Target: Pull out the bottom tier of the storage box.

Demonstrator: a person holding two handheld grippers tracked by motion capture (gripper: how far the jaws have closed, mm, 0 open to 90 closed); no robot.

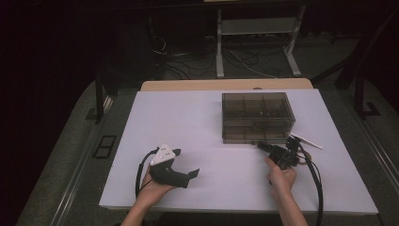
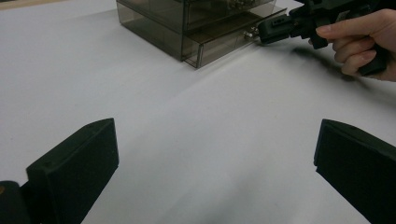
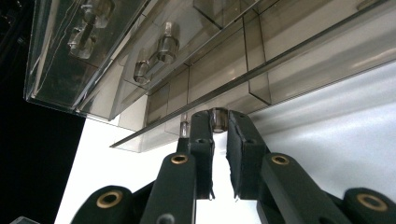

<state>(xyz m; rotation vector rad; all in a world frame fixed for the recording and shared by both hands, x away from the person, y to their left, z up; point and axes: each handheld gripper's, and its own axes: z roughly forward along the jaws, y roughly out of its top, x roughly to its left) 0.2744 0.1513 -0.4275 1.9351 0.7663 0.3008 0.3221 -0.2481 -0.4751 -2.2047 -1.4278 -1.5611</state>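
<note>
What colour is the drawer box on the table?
The drawer box is see-through smoky grey-brown plastic, clearest in the left gripper view.

I see a white rectangular table with a pale wooden strip along its far edge. On it stands a smoky transparent plastic drawer box with compartments, toward the far right. Just right of the box's front corner lies a thin white stick. The left hand-held gripper rests on the table, well apart from the box, toward the near left.
</note>
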